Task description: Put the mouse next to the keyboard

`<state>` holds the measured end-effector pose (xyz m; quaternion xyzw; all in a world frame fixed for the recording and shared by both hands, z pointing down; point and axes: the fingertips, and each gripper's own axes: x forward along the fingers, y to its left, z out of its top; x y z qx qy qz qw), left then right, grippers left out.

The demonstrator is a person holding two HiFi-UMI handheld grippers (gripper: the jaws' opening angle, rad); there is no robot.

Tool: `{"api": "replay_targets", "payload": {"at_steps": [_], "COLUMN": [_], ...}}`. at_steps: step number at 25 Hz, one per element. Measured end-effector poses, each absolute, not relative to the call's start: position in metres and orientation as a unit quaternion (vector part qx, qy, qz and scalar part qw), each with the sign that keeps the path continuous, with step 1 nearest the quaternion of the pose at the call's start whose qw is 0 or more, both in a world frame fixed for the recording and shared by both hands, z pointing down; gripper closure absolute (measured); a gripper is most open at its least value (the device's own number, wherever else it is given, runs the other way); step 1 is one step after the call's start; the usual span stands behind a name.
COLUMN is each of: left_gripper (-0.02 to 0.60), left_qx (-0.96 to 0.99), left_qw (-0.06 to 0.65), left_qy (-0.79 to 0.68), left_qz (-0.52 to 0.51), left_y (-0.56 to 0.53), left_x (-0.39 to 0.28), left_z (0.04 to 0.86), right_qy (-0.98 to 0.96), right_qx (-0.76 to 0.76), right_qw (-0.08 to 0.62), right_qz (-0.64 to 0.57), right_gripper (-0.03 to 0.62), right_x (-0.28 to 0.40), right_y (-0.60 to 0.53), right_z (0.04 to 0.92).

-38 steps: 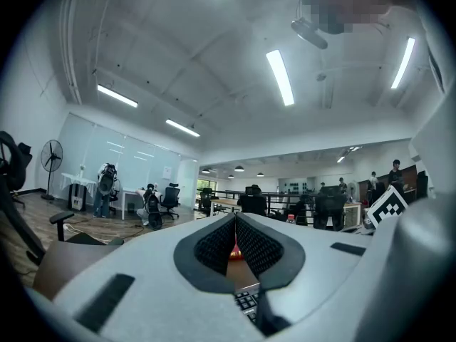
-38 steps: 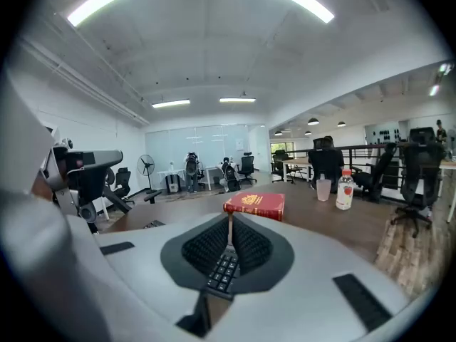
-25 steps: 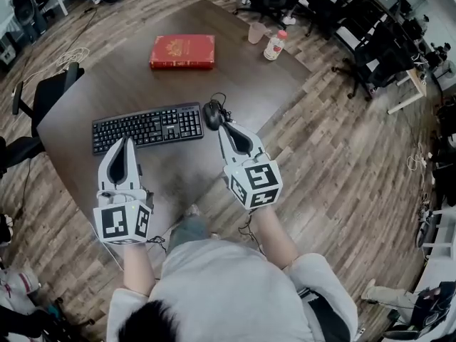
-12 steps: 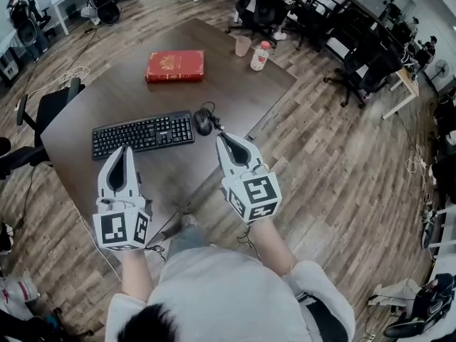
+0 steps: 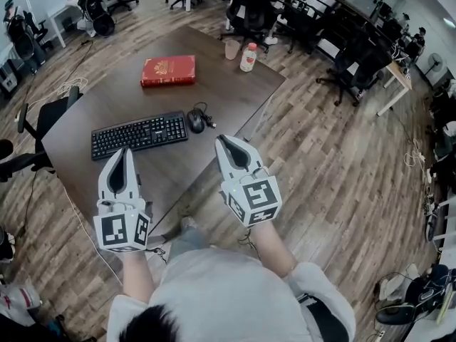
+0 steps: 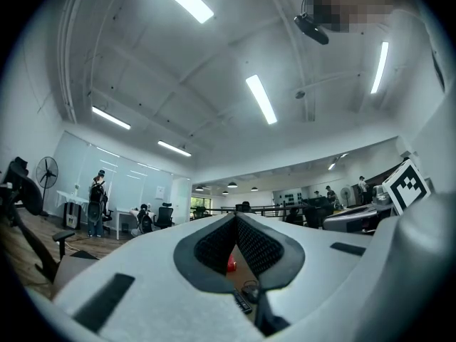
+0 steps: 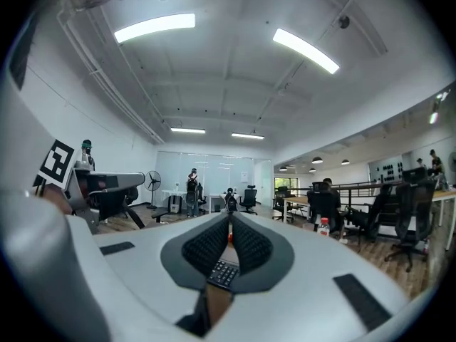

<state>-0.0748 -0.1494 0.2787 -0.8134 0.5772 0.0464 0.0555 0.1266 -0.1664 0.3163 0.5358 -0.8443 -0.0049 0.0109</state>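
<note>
Head view: left gripper (image 5: 125, 151), right gripper (image 5: 222, 140), seemingly shut, backed off mouse (image 5: 196, 120) beside keyboard (image 5: 139, 134).

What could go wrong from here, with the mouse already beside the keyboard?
The black corded mouse lies beside the black keyboard near the dark wooden table's right edge, its cable bunched loosely. The shut, empty right gripper, nearest it, might snag that cable and drag the mouse away if it swings past.

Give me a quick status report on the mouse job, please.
Left hand-held gripper shut, empty. Right hand-held gripper shut, empty. Mouse beside keyboard, right end. Nothing in the way.
</note>
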Motion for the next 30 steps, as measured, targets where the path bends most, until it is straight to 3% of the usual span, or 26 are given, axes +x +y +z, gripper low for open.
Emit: {"api": "replay_targets", "payload": {"at_steps": [30], "left_gripper": [0.571], "left_qx": [-0.824], "left_qw": [0.068], "left_qy": [0.558], "left_qz": [0.065], "left_y": [-0.092], "left_x": [-0.037], "left_z": [0.261], "right_qy": [-0.833], "right_qx": [0.552], "right_qw": [-0.009], "right_qz": [-0.038], "right_gripper": [0.574], "right_x": [0.159], "right_y": [-0.097], "right_z": [0.289]}}
